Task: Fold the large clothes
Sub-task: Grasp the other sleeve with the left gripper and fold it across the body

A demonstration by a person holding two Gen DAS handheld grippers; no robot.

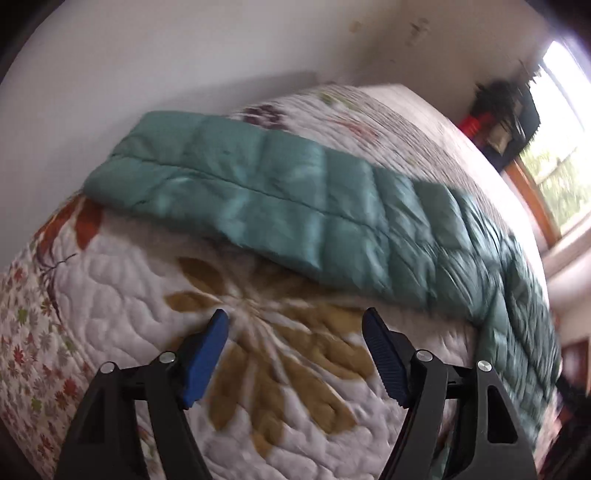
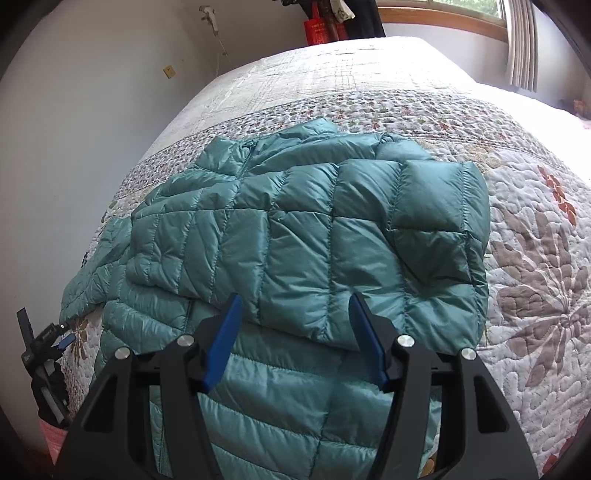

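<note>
Right gripper: blue-padded jaws spread wide, nothing between them, poised just above the near edge of the folded-over panel. Left gripper: jaws likewise wide apart and empty, over bare quilt, the garment lying just beyond its tips; the same tool shows small at the left edge of the right wrist view. Item: teal quilted down jacket, laid flat on the bed, one section already turned over onto the body so that a doubled layer rests across the middle; a sleeve stretches long and flat toward the wall in the left wrist view, which is blurred. Handling, judged: light and puffy, compressible, soft with no stiffness; the shiny shell looks slippery, and trapped air is likely to make folds spring back. Best hold, judged: pinch at a stitched seam or hem edge, where the fabric is thin, not on a puffed baffle. Support: floral quilted bedspread, white ground with brown and orange flowers. Surroundings: pale wall on the left, a window beyond the far end, a red bag hanging by it.
</note>
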